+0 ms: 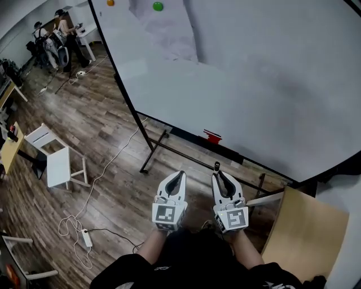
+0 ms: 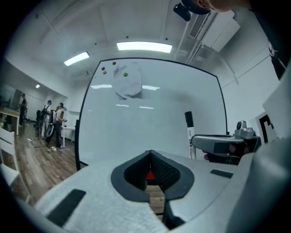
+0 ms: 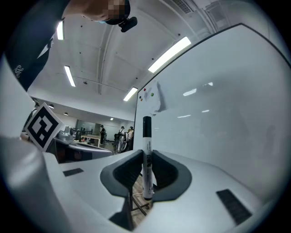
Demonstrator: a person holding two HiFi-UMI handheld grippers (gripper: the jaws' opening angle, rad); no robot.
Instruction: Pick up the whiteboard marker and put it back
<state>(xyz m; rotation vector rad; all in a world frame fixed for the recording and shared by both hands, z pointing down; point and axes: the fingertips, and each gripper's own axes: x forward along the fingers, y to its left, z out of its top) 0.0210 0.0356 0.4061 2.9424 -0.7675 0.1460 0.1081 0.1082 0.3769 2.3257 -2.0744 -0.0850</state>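
Jaws first: the right gripper [image 3: 146,160] has its jaws part-way closed and pinching the marker [image 3: 146,136] by the lower barrel. The marker stands upright, black cap at 12 o'clock, its bottom end poking out below the pads. A mid-barrel pinch like that looks chosen to stop it swinging while it's carried. Just beside it at 9 o'clock, the left gripper [image 2: 150,154] has its tips pressed together on nothing, only a hollow behind them. It seems to be riding along as the spare hand. Both grippers point roughly level, towards the board.

Below them is wooden floor [image 1: 101,130], with a wooden table [image 1: 307,231] close by at 4 o'clock. A cable [image 1: 113,158] trails off to 8 o'clock and a white chair [image 1: 53,155] sits at 9 o'clock, well apart.

Ahead at 12 o'clock runs the ledge [image 1: 186,135] along the foot of the whiteboard [image 1: 254,84], with a red block [image 1: 212,136] resting on it. That ledge is the likely home for the marker, and the marker is not on it yet, so I'd say we're in the carrying stage. Higher up the board are a sheet of paper [image 1: 169,28] and a green magnet [image 1: 158,6]. Far off at 10 o'clock, people [image 1: 56,34] stand across the room.
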